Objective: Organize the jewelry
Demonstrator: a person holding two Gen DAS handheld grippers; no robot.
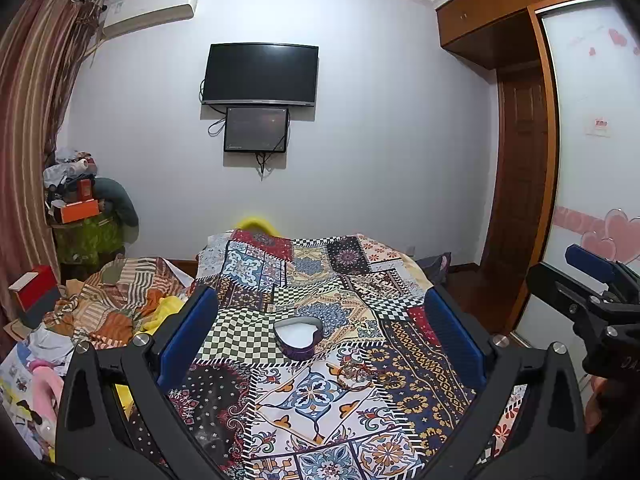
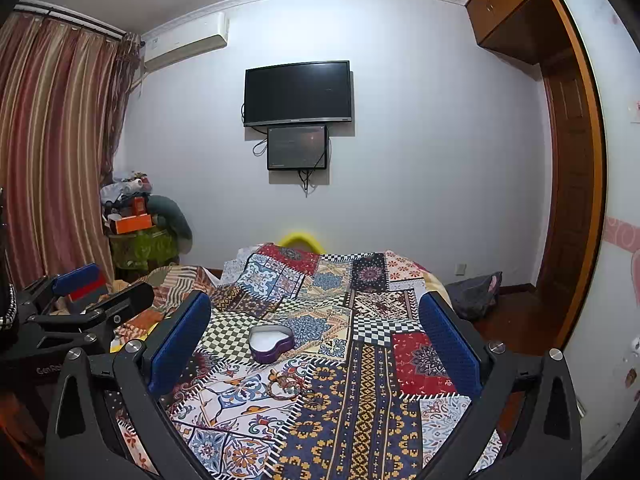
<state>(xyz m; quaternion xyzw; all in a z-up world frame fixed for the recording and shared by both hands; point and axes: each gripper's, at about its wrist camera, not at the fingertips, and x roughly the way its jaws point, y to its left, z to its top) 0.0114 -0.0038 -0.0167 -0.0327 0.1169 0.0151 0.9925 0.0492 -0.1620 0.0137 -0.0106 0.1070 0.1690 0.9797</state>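
A purple heart-shaped box (image 1: 298,336) (image 2: 271,343) with a white inside lies open on the patterned bedspread (image 1: 304,408) (image 2: 360,392). Just in front of it lie thin bracelets (image 1: 357,374) (image 2: 287,385), hard to tell from the pattern. My left gripper (image 1: 322,332) stands open above the bed, its blue pads wide apart, box and bracelets between and beyond them. My right gripper (image 2: 316,332) is open too, nothing between its pads. Each gripper shows in the other's view: the right gripper (image 1: 592,280) at the right edge, the left gripper (image 2: 80,292) at the left edge.
Crumpled striped bedding (image 1: 108,308) and clothes lie at the bed's left. A cluttered stand (image 1: 80,208) with an orange box stands by the curtain (image 2: 52,152). A TV (image 2: 298,92) hangs on the far wall. Wooden wardrobe and door (image 2: 572,200) rise at right.
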